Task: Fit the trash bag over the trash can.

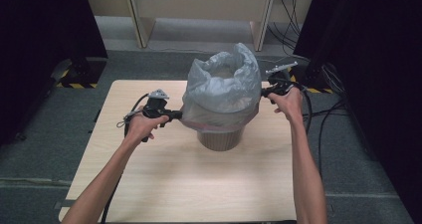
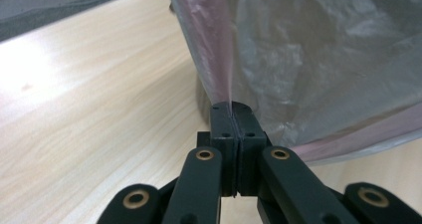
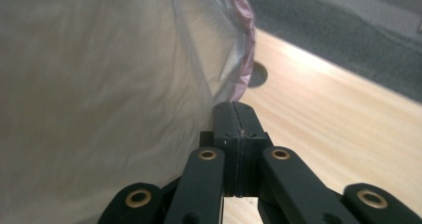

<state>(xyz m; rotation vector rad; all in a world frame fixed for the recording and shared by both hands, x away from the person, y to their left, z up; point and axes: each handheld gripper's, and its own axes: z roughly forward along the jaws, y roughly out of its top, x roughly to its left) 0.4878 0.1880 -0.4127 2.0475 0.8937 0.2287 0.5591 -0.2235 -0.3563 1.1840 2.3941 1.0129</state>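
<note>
Plastic bag point(image 1: 224, 87), grey and translucent with a pink-tinted hem, drapes over a brown bin point(image 1: 217, 139) at the centre of our worktop point(image 1: 164, 179); our left hand-held gripper point(image 1: 178, 115) sits at the bag's nine o'clock, jaws pressed together on the hem point(image 2: 225, 74); our right hand-held gripper point(image 1: 263, 91) sits at three o'clock, jaws likewise closed, pinching the film by the pink edge point(image 3: 244, 59).

A pale wood-grain rectangular counter point(image 1: 149, 174) is seen on grey carpeted floor point(image 1: 30, 164). Black curtains point(image 1: 378, 59) are hung at both sides; black cables point(image 1: 328, 114) are trailed alongside.
</note>
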